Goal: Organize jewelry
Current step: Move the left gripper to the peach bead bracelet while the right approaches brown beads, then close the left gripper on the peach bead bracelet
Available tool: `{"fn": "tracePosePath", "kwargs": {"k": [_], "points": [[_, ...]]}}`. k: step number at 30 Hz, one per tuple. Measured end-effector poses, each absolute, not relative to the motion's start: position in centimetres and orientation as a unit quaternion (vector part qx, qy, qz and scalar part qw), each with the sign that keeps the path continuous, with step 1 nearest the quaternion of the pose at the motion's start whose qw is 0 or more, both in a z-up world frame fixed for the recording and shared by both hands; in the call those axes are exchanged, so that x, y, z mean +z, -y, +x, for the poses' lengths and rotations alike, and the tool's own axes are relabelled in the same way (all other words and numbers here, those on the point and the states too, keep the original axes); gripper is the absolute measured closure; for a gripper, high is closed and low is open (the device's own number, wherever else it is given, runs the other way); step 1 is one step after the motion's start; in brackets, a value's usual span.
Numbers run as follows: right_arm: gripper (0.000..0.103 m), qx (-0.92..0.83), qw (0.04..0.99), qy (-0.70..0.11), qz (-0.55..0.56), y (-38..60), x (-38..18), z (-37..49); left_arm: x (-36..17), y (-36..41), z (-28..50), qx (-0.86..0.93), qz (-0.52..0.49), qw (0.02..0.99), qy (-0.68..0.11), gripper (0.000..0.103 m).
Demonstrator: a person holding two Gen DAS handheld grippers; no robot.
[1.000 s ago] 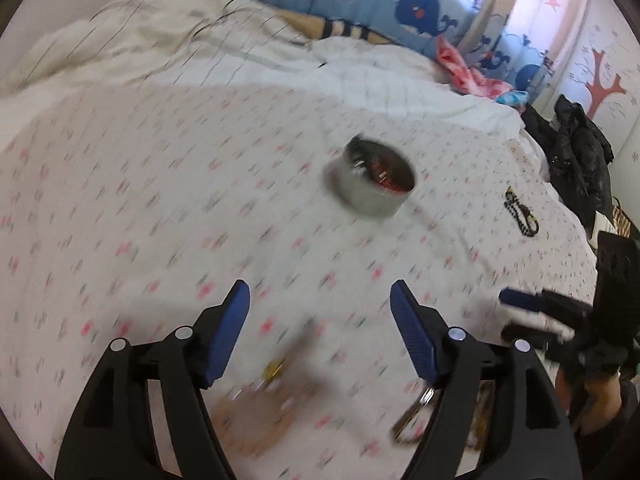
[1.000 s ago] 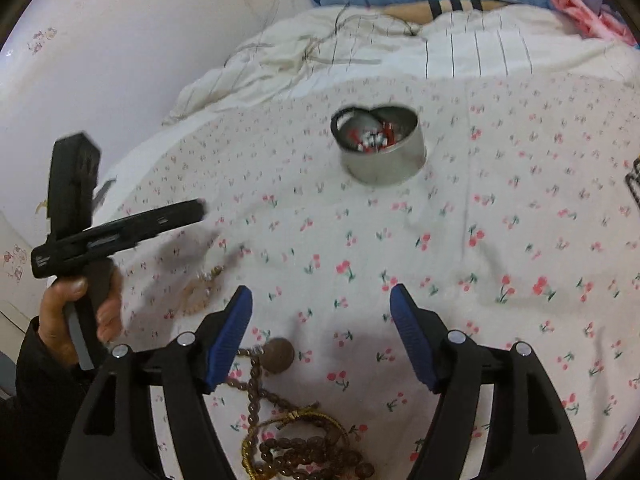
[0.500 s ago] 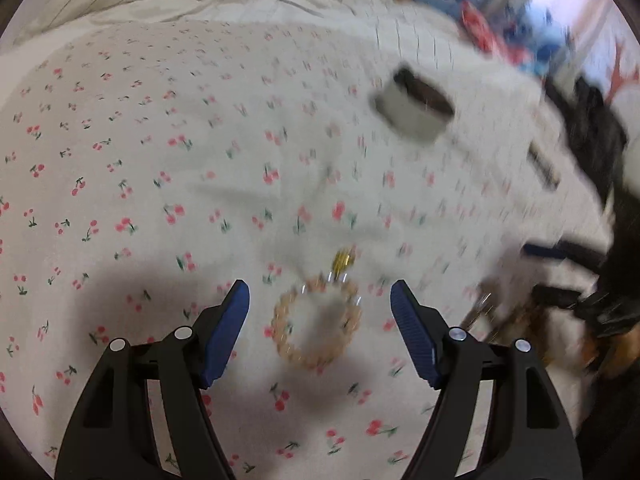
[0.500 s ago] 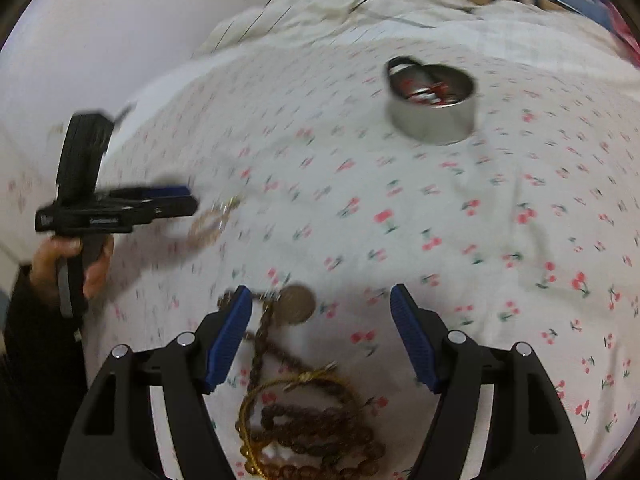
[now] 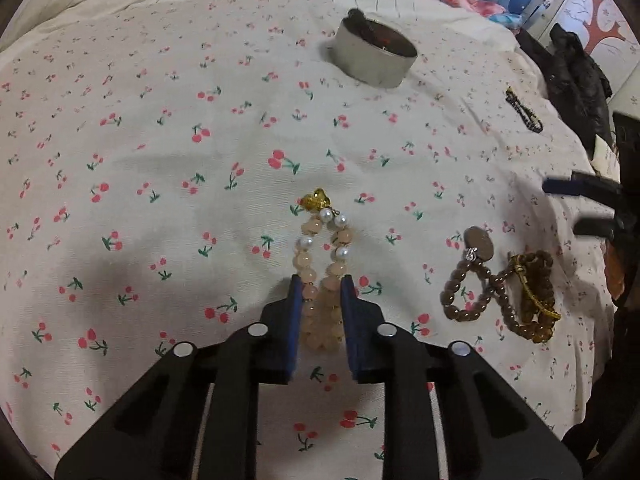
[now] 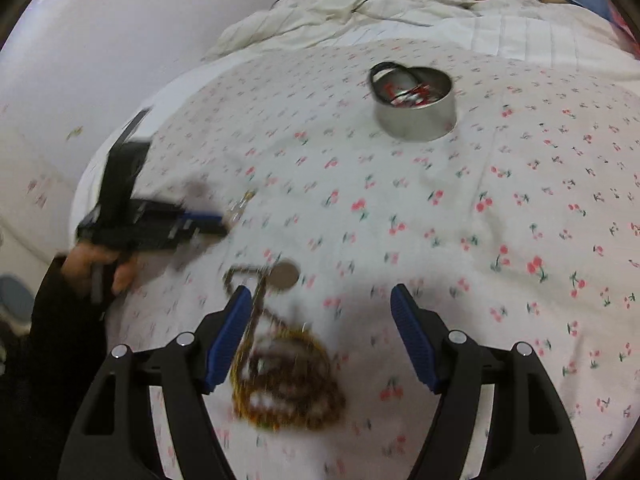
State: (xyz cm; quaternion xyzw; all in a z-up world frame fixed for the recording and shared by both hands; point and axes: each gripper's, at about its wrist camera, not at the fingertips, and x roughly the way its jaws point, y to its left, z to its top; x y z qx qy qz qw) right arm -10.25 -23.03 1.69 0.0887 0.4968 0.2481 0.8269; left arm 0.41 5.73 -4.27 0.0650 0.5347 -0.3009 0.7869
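Left wrist: no writing on the metal tin (image 5: 374,60).

peach bracelet (image 5: 322,280): we see it squeezed narrow on the bed
brown beads (image 5: 500,292): coiled beside it
tin (image 5: 374,54): upright, well beyond

One peach bead bracelet (image 5: 320,276), perhaps two brown bead strings (image 5: 496,296), one metal tin (image 5: 374,56), one dark chain (image 5: 524,110)

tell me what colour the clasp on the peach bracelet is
Gold; the clasp shows best in the left wrist view.
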Motion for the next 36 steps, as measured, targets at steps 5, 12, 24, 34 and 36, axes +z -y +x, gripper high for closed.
{"fn": "tracePosePath", "kwargs": {"k": [5, 12, 24, 34, 36], "points": [[0.03, 0.336, 0.783, -0.523, 0.027, 20.2, 1.8, -13.0, -3.1, -6.2, 0.7, -0.318, 0.028, 0.791, -0.522, 0.092], [0.029, 0.388, 0.747, -0.54, 0.015, 16.9, -0.1, -13.6, -1.6, -6.6, 1.1, -0.344, -0.032, 0.796, -0.498, 0.092], [0.024, 0.322, 0.797, -0.511, 0.031, 20.4, 2.1, -13.4, -2.8, -6.1, 1.0, -0.332, 0.012, 0.781, -0.529, 0.092], [0.024, 0.2, 0.812, -0.548, -0.039, 19.9, -0.7, -11.4, -5.5, -5.6, 1.2, -0.287, 0.058, 0.773, -0.563, 0.089], [0.024, 0.144, 0.843, -0.518, 0.016, 23.6, 0.9, -10.8, -5.4, -5.5, 1.1, -0.287, 0.059, 0.774, -0.561, 0.089]]}}
